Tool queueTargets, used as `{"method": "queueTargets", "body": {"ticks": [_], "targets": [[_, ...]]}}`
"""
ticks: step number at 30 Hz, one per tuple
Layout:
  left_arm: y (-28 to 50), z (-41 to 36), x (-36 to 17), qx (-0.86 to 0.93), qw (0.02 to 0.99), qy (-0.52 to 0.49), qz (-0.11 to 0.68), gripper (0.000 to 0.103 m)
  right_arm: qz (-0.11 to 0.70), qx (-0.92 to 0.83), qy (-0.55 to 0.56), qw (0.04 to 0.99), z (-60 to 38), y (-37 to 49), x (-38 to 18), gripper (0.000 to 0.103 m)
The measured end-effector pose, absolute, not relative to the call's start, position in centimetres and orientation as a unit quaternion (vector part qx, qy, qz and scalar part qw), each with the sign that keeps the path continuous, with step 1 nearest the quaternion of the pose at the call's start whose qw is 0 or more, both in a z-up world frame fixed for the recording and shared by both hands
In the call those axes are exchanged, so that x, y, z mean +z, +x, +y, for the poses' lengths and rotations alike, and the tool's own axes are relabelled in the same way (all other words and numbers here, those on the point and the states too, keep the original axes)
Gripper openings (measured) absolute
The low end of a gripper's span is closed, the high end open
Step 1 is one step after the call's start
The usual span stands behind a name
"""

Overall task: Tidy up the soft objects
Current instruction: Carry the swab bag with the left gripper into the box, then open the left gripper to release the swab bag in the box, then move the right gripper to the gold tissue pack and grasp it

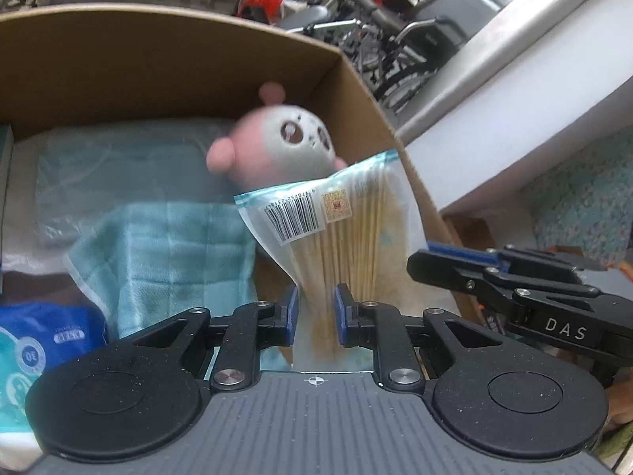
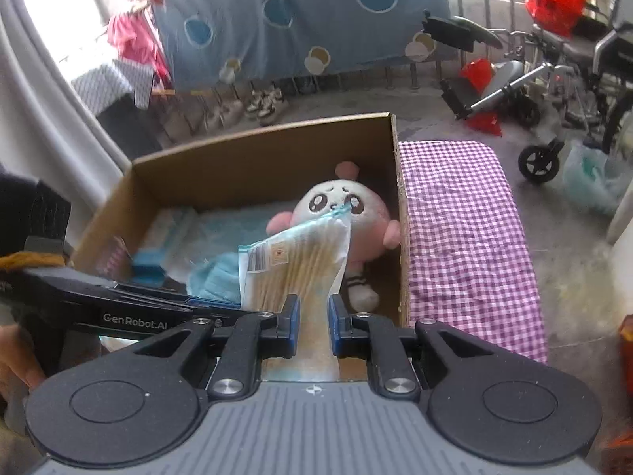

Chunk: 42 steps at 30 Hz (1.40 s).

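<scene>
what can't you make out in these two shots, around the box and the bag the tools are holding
- Bottom edge of the bag of sticks: both views, hidden behind the tool bodies.
- Plush toy: left wrist view motion-blurred; right wrist view has the bag covering its middle.
- Cardboard box floor: covered by the blue towel and packets.
- Blue packet: left wrist view, cut by the edge, print unreadable.

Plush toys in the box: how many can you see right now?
1. The pink-and-white plush toy lies at the right end of the cardboard box, partly behind the held plastic packet. Others may be hidden under the towels.
</scene>
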<state>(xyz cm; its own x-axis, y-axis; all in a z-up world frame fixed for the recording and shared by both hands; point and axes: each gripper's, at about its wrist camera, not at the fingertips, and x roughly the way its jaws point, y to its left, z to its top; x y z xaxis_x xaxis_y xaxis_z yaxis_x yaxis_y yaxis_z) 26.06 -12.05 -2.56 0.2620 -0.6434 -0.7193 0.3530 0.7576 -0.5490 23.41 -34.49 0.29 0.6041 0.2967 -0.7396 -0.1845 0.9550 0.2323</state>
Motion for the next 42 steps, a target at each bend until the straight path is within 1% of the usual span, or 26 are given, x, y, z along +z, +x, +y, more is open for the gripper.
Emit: {"method": "queueTargets", "body": {"ticks": [5,8,9,12,16,17,19,21,24,26,27,28,30,32,35,37,42], "targets": [[26.2,-12.5,-3.6,-0.310,0.764,-0.141,0.548,0.019,0.444,0.127,0.037,0.886,-34.2,24.2,-0.2,0.018],[26.3,-12.9,-4.0,-0.302,0.760,-0.134,0.560,0.023,0.458,0.118,0.031,0.881,-34.2,24.4,-0.4,0.021],[26.3,-13.1,-4.1,-0.302,0.761,-0.131,0.559,0.026,0.460,0.115,0.030,0.880,-34.3,24.4,-0.4,0.021],[25.9,-13.0,-3.9,-0.308,0.766,-0.129,0.549,0.046,0.454,0.112,0.033,0.883,-34.6,24.1,-0.1,0.022],[25.1,-12.1,-2.8,-0.310,0.784,-0.134,0.521,0.063,0.446,0.100,0.033,0.889,-34.9,23.5,0.7,0.022],[24.8,-11.7,-2.4,-0.313,0.788,-0.137,0.513,0.065,0.444,0.098,0.033,0.890,-34.9,23.3,0.9,0.022],[24.4,-11.1,-1.6,-0.313,0.796,-0.144,0.498,0.073,0.439,0.094,0.034,0.893,-35.0,23.1,1.5,0.022],[23.7,-10.3,-0.4,-0.311,0.808,-0.150,0.477,0.076,0.431,0.090,0.034,0.897,-35.0,22.5,2.2,0.022],[22.1,-8.8,1.5,-0.311,0.830,-0.151,0.438,0.086,0.405,0.094,0.045,0.908,-34.8,21.0,3.7,0.023],[20.5,-7.6,3.0,-0.314,0.845,-0.151,0.404,0.091,0.385,0.098,0.059,0.916,-34.6,19.7,4.7,0.036],[19.9,-7.4,3.6,-0.317,0.851,-0.149,0.391,0.095,0.372,0.100,0.068,0.920,-34.6,18.8,5.2,0.052],[19.0,-7.0,4.4,-0.320,0.857,-0.146,0.376,0.098,0.355,0.103,0.075,0.926,-34.5,17.8,5.7,0.061],[17.1,-5.7,5.6,-0.332,0.865,-0.140,0.349,0.102,0.330,0.102,0.086,0.935,-34.5,16.0,6.8,0.061],[15.5,-4.7,6.4,-0.339,0.868,-0.135,0.337,0.102,0.314,0.102,0.102,0.939,-34.7,14.2,7.5,0.062],[13.2,-3.1,6.8,-0.353,0.867,-0.128,0.327,0.103,0.298,0.102,0.135,0.939,-35.1,11.5,7.9,0.068],[11.9,-2.2,6.6,-0.355,0.869,-0.122,0.324,0.103,0.289,0.100,0.158,0.939,-35.4,9.6,7.7,0.070],[9.0,-1.1,4.9,-0.344,0.870,-0.091,0.340,0.103,0.300,0.088,0.211,0.926,-36.0,6.8,5.0,0.071]]}}
